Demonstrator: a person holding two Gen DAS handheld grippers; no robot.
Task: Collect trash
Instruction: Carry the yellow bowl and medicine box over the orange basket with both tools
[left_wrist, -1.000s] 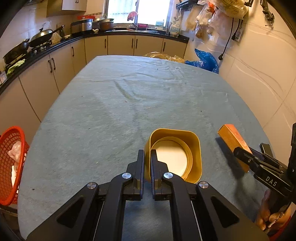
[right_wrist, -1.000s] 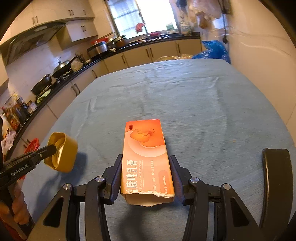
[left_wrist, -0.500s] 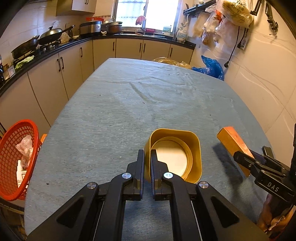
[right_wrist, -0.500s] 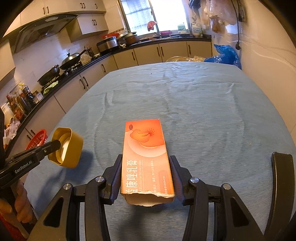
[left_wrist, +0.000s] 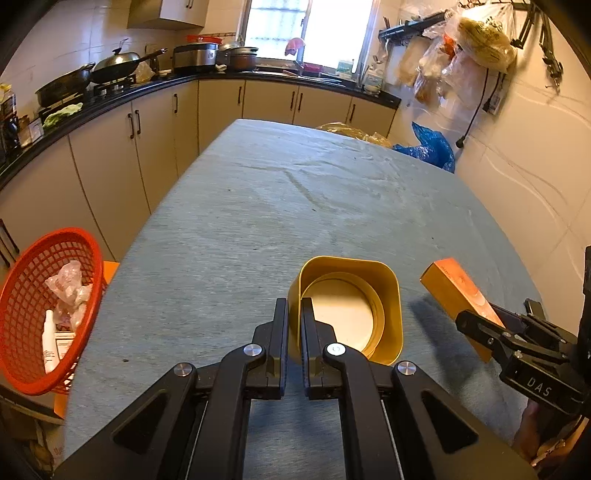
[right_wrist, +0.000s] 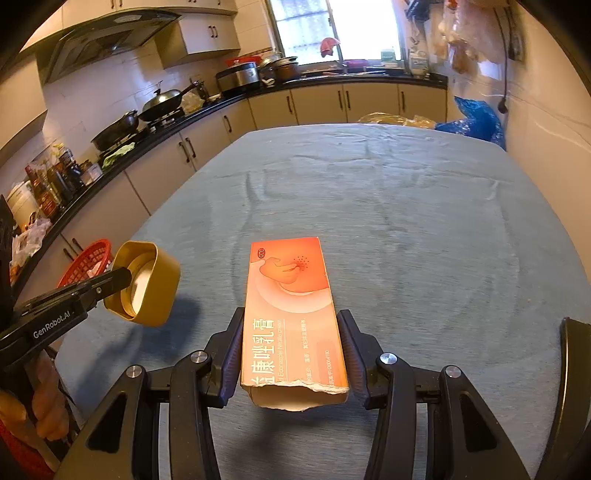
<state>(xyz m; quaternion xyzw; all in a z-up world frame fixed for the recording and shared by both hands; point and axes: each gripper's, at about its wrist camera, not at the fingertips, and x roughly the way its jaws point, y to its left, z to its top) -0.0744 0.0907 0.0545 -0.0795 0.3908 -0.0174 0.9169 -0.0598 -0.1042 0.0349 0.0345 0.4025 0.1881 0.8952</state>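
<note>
1. Trash here is two pieces, both held above the near end of the blue-grey table (left_wrist: 258, 206): a yellow lid (left_wrist: 347, 310) and an orange carton (right_wrist: 291, 317).
2. Left gripper (left_wrist: 293, 325) has its jaws pinched together on the lid's thin wall; the lid looks light, rigid and smooth, so a rim grip could slip.
3. Right gripper (right_wrist: 290, 350) is clamped across the carton's long sides; the torn, open cardboard looks light and easily crushed.
4. Red basket (left_wrist: 48, 306), off the table's near-left edge, already holds wrappers; nothing blocks the way.
</note>
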